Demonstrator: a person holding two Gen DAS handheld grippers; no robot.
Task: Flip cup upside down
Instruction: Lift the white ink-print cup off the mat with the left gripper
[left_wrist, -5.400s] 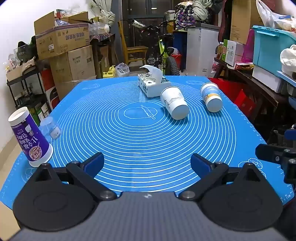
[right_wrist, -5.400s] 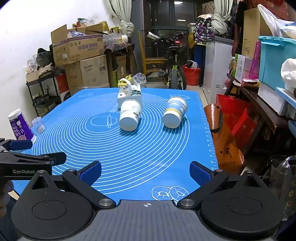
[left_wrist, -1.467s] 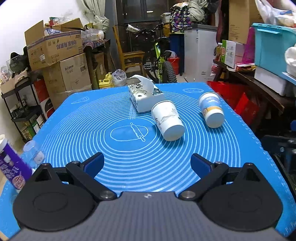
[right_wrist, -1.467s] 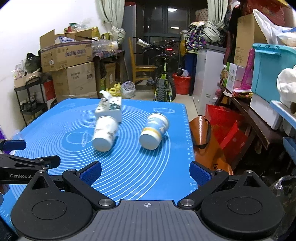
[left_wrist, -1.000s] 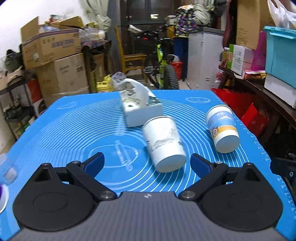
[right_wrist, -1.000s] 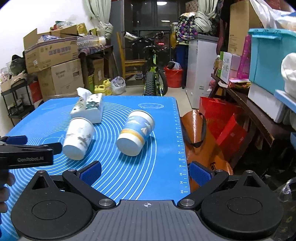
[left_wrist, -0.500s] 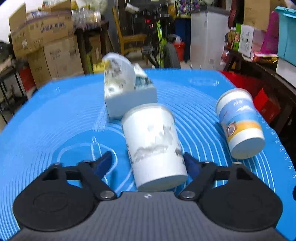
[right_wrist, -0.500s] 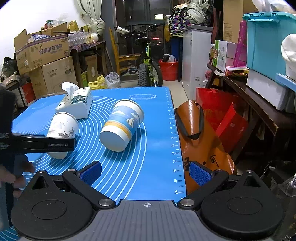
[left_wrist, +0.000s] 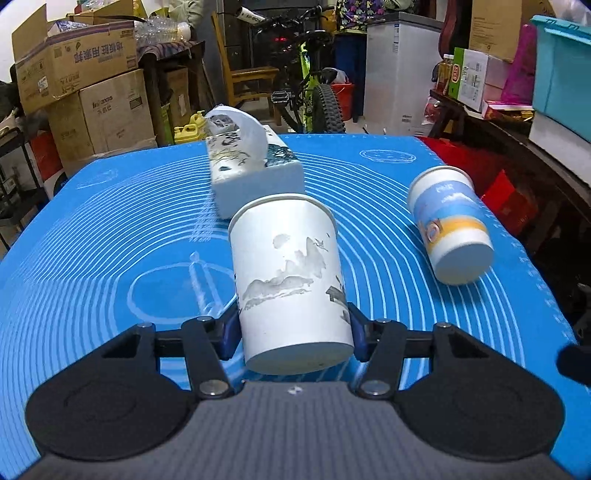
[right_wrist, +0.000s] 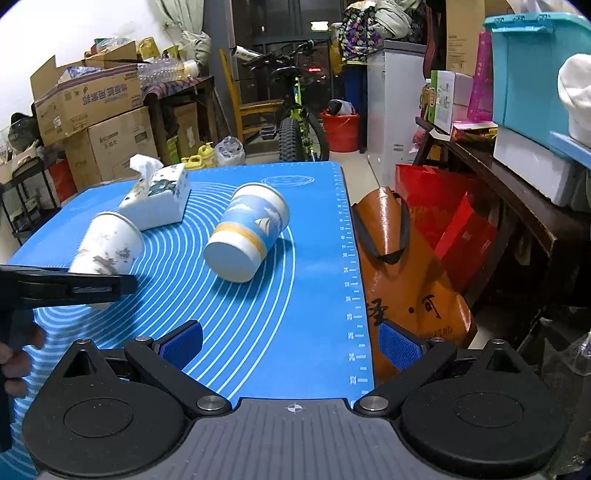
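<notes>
A white paper cup (left_wrist: 291, 280) with grey ink art lies on its side on the blue mat (left_wrist: 110, 236), base toward me. My left gripper (left_wrist: 291, 336) is shut on it near the base, blue pads pressed on both sides. The same cup shows in the right wrist view (right_wrist: 107, 247), with the left gripper's black finger (right_wrist: 74, 286) across it. A blue, white and yellow cup (left_wrist: 450, 229) lies on its side to the right and also shows in the right wrist view (right_wrist: 247, 232). My right gripper (right_wrist: 291, 345) is open and empty near the mat's front right.
A tissue box (left_wrist: 255, 170) stands just behind the white cup. The mat's right edge (right_wrist: 351, 258) drops off to an orange bag (right_wrist: 402, 266) and red bags. Cardboard boxes (left_wrist: 81, 85), a bicycle (left_wrist: 314, 96) and a fridge stand behind the table.
My left gripper moved forward to the white cup and closed on it near its base. My right gripper moved forward and right, staying open.
</notes>
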